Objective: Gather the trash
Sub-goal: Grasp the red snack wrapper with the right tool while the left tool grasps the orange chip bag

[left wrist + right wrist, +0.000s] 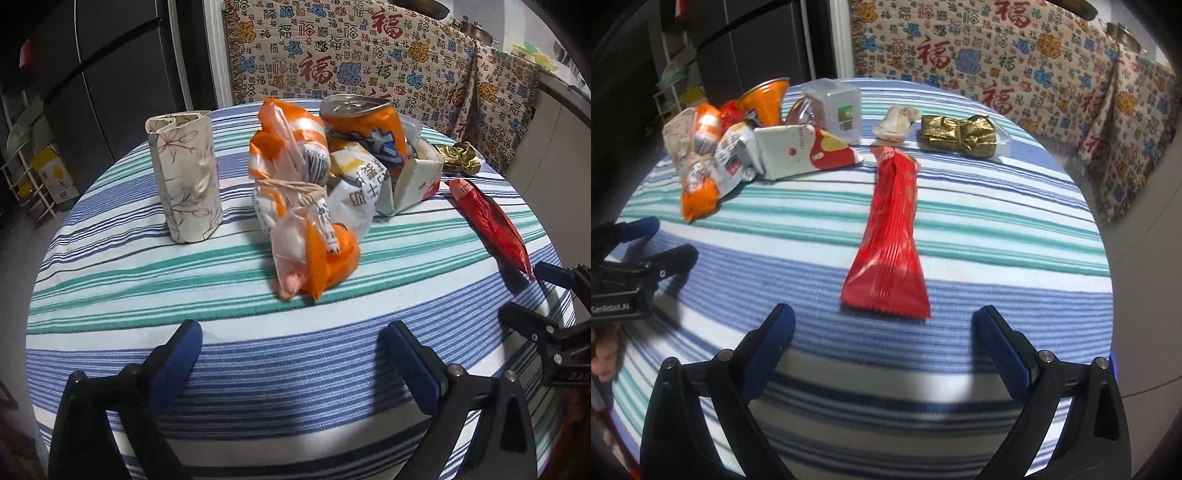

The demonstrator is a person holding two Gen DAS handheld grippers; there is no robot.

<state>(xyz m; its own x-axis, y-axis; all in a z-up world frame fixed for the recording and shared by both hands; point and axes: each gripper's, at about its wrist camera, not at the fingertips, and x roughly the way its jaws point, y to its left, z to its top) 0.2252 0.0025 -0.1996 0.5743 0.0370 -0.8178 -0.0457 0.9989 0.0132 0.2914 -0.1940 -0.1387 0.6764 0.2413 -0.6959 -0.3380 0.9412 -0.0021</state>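
Ribbed woven cloth, matt and striped, covers the table (110, 288). At frame right the red wrapper (890, 236) is glossy crinkled plastic film. The orange can (364, 129) is shiny dented metal. The floral tube (186, 177) looks like matt paper. The gold packet (955, 136) gleams like foil.
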